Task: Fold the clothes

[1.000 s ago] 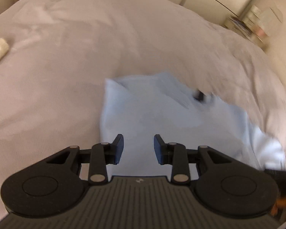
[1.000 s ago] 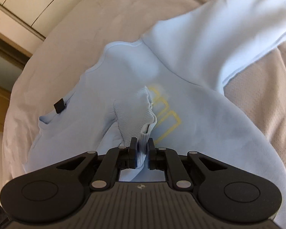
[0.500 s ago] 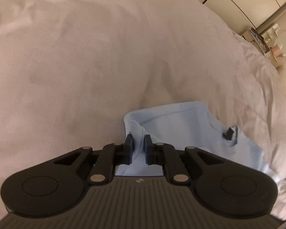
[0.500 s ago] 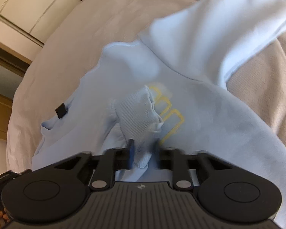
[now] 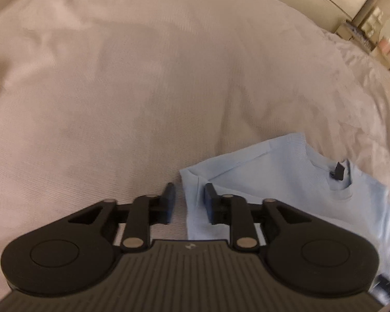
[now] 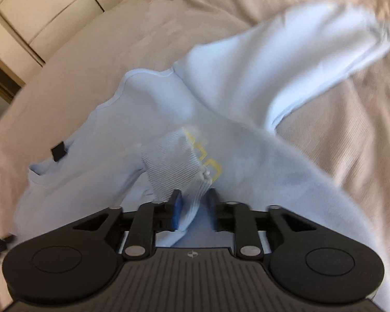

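Two grippers over a light-blue sweatshirt [image 5: 286, 182] spread on the bedspread [image 5: 143, 91]: left gripper [image 5: 187, 199], jaws apart, straddling its folded corner; right gripper [image 6: 193, 204], jaws apart, ribbed cuff [image 6: 174, 163] lying loosely between them.

We see a soft, matt knit sweatshirt [image 6: 247, 140] with a ribbed cuff [image 6: 174, 166]. Under it lies a finely textured woven bedspread [image 5: 143, 91].
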Demonstrator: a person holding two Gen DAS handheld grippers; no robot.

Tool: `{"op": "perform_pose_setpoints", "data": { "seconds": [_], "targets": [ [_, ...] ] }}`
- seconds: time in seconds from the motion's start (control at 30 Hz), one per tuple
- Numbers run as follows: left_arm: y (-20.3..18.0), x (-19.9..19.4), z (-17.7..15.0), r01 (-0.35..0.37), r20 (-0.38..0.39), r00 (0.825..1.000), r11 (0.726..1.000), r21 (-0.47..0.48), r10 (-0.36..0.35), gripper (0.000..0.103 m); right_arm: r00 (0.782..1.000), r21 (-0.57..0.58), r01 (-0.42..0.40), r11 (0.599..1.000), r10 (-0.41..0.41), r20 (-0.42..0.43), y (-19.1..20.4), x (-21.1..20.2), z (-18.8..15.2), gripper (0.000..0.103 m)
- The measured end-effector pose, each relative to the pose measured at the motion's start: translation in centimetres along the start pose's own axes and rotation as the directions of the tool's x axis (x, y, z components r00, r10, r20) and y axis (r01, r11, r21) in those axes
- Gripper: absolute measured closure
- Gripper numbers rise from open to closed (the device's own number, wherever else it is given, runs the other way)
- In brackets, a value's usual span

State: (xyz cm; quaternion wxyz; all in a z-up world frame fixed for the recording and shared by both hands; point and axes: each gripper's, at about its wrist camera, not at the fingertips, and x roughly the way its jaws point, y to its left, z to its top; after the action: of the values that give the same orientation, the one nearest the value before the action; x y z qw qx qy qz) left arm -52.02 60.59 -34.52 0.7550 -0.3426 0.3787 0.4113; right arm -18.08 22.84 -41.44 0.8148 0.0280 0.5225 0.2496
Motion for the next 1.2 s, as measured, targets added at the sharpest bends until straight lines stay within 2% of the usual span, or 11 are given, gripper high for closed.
{"op": "perform_pose_setpoints", "data": {
  "seconds": [0.1, 0.17, 0.27, 0.33, 0.4, 0.5, 0.67, 0.8, 0.93, 1.13, 1.2],
  "targets": [
    [-1.7, -3.8, -0.7, -0.044, 0.058, 0.998, 0.996, 0.073, 0.04, 0.083, 0.995, -0.089, 0.069, 0.994, -0.062, 0.083, 1.0, -1.8, 0.2, 0.059],
    [-3.0, -5.6, -2.4, 0.001, 0.058, 0.998, 0.994, 0.105, -0.007, 0.083, 0.99, -0.129, 0.094, 0.987, -0.079, 0.113, 1.4, -2.5, 0.2, 0.059],
    [-4.9, -7.0, -5.7, 0.06, 0.029, 0.997, 0.983, 0.172, -0.066, 0.082, 0.994, -0.219, 0.068, 0.973, -0.047, 0.098, 1.5, -2.6, -0.5, 0.06],
    [-5.9, -5.9, -8.6, 0.028, -0.038, 0.999, 0.974, 0.224, -0.02, 0.082, 0.996, -0.253, 0.078, 0.964, -0.065, 0.058, 1.2, -1.9, -1.0, 0.064],
    [-6.1, -4.2, -10.9, -0.055, -0.107, 0.991, 0.969, 0.242, 0.083, 0.087, 0.993, -0.265, 0.109, 0.958, -0.114, -0.004, 0.7, -0.5, -1.5, 0.068],
    [-6.4, -5.4, -11.4, -0.092, -0.091, 0.99, 0.978, 0.188, 0.111, 0.087, 0.999, -0.187, 0.051, 0.981, -0.053, -0.004, -1.6, -2.1, -0.7, 0.07],
    [-10.8, -7.5, -11.1, -0.046, -0.062, 0.996, 0.986, 0.161, 0.057, 0.085, 1.0, 0.052, -0.013, 0.999, 0.012, 0.009, -9.7, -4.4, 3.6, 0.063],
    [-16.7, -6.5, -11.6, 0.009, -0.091, 0.996, 0.979, 0.205, 0.01, 0.084, 0.999, 0.284, -0.028, 0.958, 0.014, 0.052, -18.0, -5.0, 7.2, 0.062],
    [-22.1, -4.2, -12.3, 0.036, -0.116, 0.993, 0.97, 0.241, -0.008, 0.079, 0.996, 0.413, -0.04, 0.91, 0.002, 0.093, -24.9, -4.8, 10.2, 0.06],
    [-27.0, -2.2, -12.3, 0.072, -0.141, 0.989, 0.963, 0.261, -0.036, 0.073, 0.978, 0.5, -0.111, 0.859, 0.005, 0.209, -32.0, -3.8, 15.0, 0.06],
    [-27.7, -1.8, -12.3, 0.07, -0.15, 0.988, 0.962, 0.265, -0.031, 0.073, 0.979, 0.533, -0.12, 0.838, 0.011, 0.202, -34.0, -2.6, 16.3, 0.06]
  ]
}}
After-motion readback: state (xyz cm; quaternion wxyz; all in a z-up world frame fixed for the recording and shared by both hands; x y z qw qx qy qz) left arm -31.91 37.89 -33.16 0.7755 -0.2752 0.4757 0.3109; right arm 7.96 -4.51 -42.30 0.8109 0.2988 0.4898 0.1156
